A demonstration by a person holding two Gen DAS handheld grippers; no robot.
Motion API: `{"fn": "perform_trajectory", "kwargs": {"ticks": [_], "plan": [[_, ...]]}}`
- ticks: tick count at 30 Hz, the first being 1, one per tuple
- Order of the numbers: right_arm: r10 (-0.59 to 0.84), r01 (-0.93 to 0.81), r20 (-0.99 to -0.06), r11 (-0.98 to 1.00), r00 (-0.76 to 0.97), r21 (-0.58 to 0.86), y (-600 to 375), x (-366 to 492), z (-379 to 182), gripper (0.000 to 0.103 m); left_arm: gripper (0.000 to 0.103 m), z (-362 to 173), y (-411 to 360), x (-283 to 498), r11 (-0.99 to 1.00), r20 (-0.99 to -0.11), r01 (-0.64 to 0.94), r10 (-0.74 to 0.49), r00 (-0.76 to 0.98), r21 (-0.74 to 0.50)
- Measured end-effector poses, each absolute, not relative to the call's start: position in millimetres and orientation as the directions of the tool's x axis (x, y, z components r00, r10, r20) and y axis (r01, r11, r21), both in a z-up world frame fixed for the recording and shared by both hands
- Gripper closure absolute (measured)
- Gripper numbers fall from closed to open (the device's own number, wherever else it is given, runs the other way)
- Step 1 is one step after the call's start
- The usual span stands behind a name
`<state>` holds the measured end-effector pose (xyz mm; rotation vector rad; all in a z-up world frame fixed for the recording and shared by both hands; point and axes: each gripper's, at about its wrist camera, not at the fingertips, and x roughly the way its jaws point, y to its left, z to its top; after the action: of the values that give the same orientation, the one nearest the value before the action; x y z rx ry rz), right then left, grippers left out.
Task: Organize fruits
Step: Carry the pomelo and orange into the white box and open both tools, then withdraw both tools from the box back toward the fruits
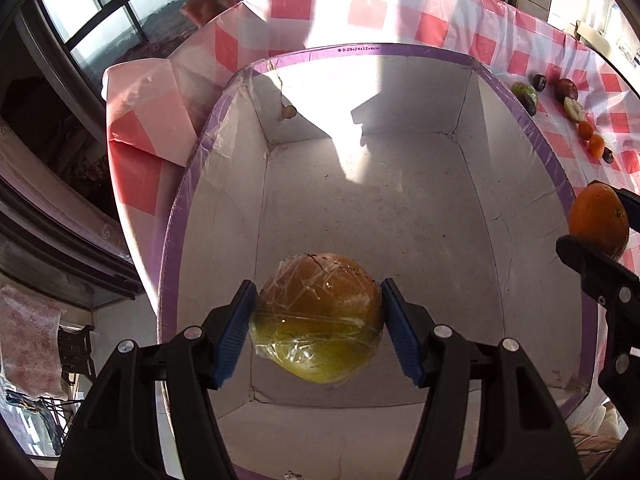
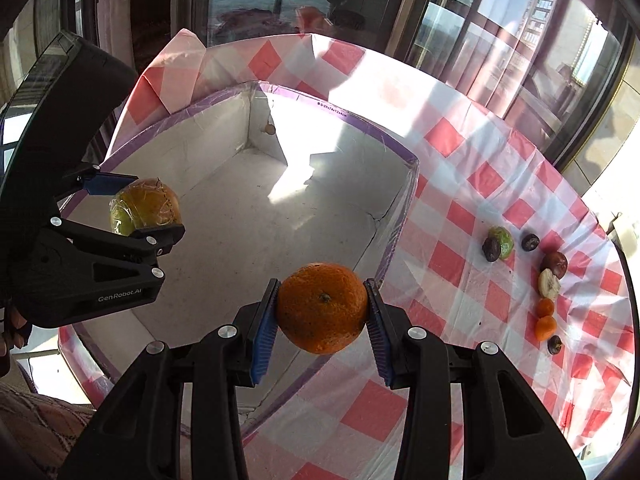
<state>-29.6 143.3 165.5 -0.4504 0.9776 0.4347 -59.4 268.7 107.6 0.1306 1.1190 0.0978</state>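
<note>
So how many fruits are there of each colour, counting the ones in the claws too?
Orange: 3, the big orange in the right claw and two small orange fruits on the cloth
Yellow-green: 1, the wrapped fruit in the left claw
Green: 1, the green fruit
Dark: 4, the dark fruits
Pale: 1, the cut piece
Total: 10

small dark fruits [image 2: 530, 242] too small to identify

- Box [image 1: 400, 216] floor bare, open from above; only its purple-rimmed walls block entry from the sides.
- Row of small fruits [image 2: 548, 284] sits on the tablecloth [image 2: 460, 184] right of the box; cloth between is free.
</note>
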Motion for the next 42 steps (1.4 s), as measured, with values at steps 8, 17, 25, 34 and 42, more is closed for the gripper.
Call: {"fn": "perform_trajectory", "kwargs": {"ticks": [8, 17, 25, 34, 42], "plan": [[0.147, -0.589, -0.887, 0.793, 0.438, -0.159, 172, -26, 146, 0.062, 0.040, 89, 286, -49, 0.992, -0.907, -0.001, 0.118, 0.404, 0.128], [0.110, -0.621, -0.926, 0.769, 0.362, -0.151, 188, -14, 118, 0.062, 0.040, 77, 286, -38, 0.989, -0.916, 0.035, 0.120, 0.383, 0.144], [0.084, -0.603, -0.952, 0.789, 0.294, -0.116, 184, -10, 98, 0.062, 0.040, 61, 271, -26, 0.983, -0.950, 0.131, 0.088, 0.301, 0.132], [0.060, -0.623, -0.964, 0.773, 0.259, -0.119, 194, -9, 92, 0.061, 0.039, 27, 281, -16, 0.992, -0.995, 0.106, 0.058, 0.086, 0.067], [0.050, -0.616, -0.965, 0.778, 0.259, -0.125, 191, -8, 93, 0.061, 0.031, 35, 282, -16, 0.993, -0.990, 0.084, 0.066, 0.127, 0.077]]}}
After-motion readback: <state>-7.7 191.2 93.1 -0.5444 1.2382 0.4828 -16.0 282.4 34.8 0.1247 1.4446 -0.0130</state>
